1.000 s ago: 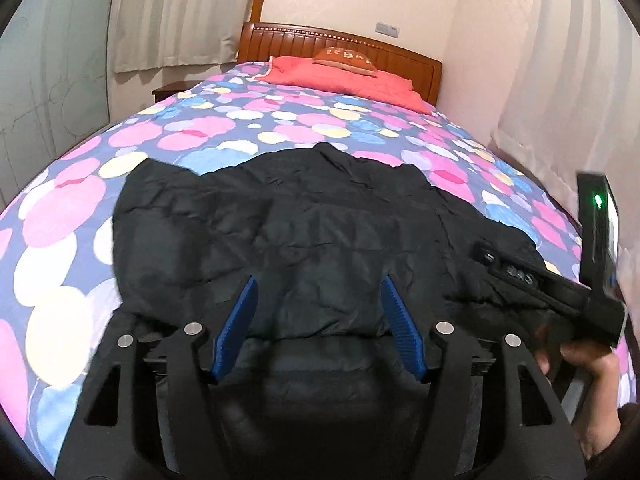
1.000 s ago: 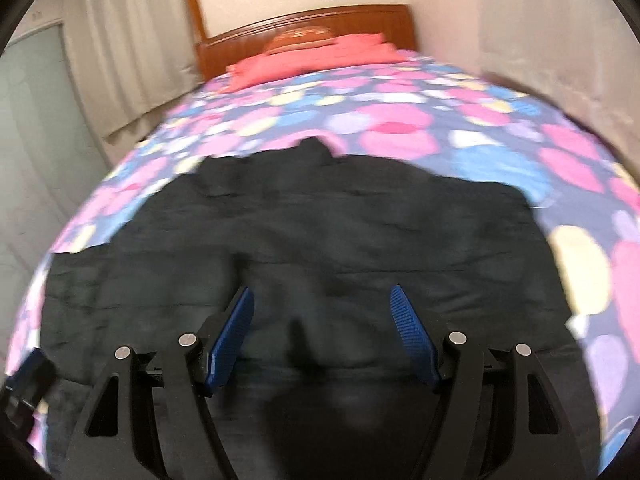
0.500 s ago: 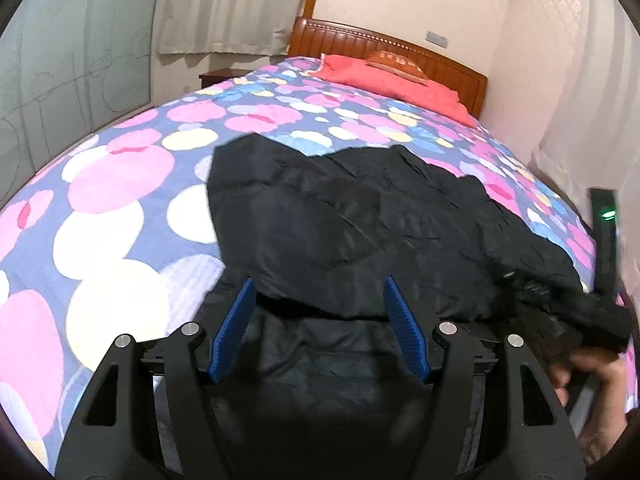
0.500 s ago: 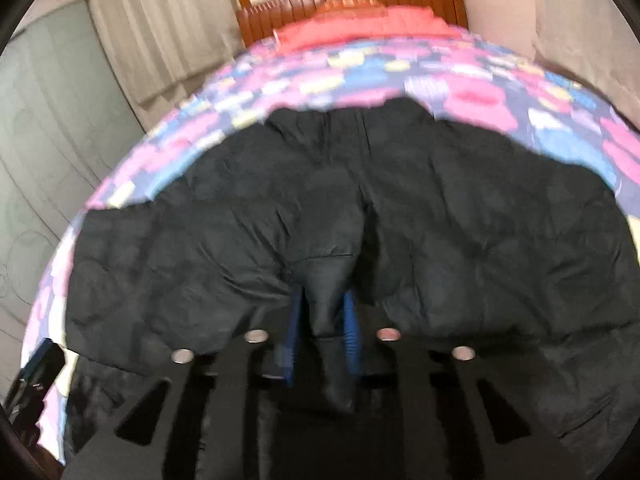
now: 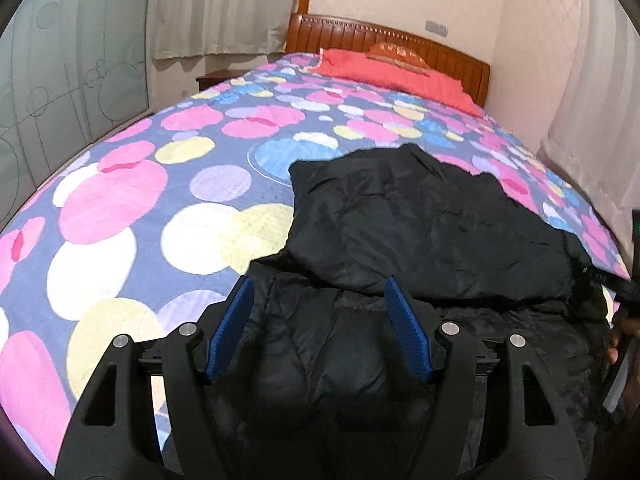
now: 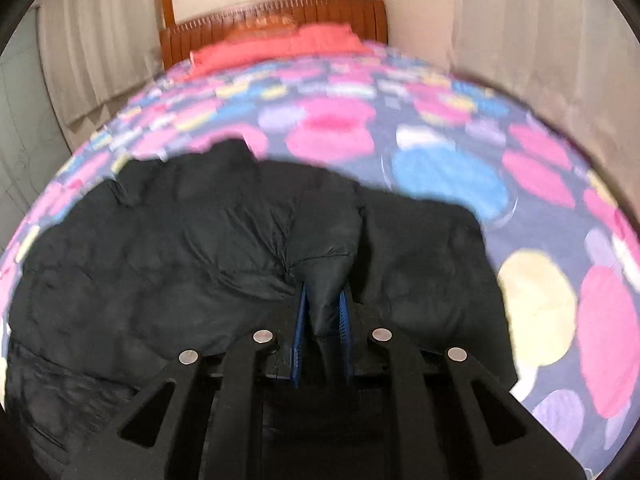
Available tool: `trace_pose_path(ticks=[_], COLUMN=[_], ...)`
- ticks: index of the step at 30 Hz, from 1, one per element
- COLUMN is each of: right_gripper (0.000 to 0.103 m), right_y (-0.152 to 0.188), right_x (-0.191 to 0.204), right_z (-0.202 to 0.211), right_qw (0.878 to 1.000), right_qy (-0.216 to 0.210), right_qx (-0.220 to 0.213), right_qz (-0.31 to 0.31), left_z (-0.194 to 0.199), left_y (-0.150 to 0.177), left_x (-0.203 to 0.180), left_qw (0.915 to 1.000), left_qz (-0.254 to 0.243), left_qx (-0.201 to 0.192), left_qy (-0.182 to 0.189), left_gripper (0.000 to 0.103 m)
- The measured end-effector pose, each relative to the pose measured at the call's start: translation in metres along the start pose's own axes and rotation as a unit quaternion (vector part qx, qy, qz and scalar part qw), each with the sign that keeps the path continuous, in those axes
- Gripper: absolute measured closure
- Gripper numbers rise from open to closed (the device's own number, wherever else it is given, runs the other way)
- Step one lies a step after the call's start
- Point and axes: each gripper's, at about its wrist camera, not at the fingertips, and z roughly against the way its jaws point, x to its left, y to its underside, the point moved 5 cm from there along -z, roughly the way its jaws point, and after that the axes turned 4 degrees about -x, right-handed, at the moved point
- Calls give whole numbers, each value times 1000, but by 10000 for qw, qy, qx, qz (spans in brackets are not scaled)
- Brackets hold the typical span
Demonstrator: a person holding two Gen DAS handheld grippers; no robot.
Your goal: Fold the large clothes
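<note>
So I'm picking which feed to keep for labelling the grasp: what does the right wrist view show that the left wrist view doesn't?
Only the right wrist view shows the right gripper shut on a pinched ridge of the black jacket, though the picture is motion-blurred. Only the left wrist view shows the left gripper open above the jacket's near edge, a wooden nightstand and a frosted glass panel. Both show the jacket on the polka-dot bedspread, the red pillow and the wooden headboard.

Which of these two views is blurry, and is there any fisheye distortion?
Right wrist view: motion-blurred, bedspread and headboard smeared, jacket soft. Left wrist view: sharp. Both bow the bed and darken at the corners.
</note>
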Motion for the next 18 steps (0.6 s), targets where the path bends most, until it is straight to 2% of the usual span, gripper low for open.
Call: trace_pose_path(ticks=[2, 4, 6, 8, 11, 15, 18], right_gripper=[77, 70, 57, 56, 56, 56, 56], right_y=[7, 11, 9, 4, -10, -26, -26], right_x=[-1, 1, -2, 0, 23, 69, 92], right_z=[-8, 2, 16, 31, 40, 16, -11], right_qw=[9999, 9998, 9999, 9995, 9988, 9964, 9968], right_qy=[-32, 22, 125, 158, -116, -717, -661], right_qx=[142, 166, 42, -231, -477, -428, -260], right_qz=[82, 104, -26, -118, -36, 134, 356], left_z=[-7, -15, -21, -28, -45, -78, -109], left_y=[-1, -6, -15, -24, -40, -53, -51], left_x=[-3, -5, -6, -9, -23, -44, -55], left_qw=[10000, 9999, 9999, 10000, 9999, 9996, 9985], left_qz=[-20, -53, -44, -53, -143, -253, -355], left_qx=[82, 126, 102, 56, 21, 111, 404], left_qy=[22, 1, 13, 35, 78, 77, -61], left_gripper=[35, 35, 35, 35, 33, 33, 33])
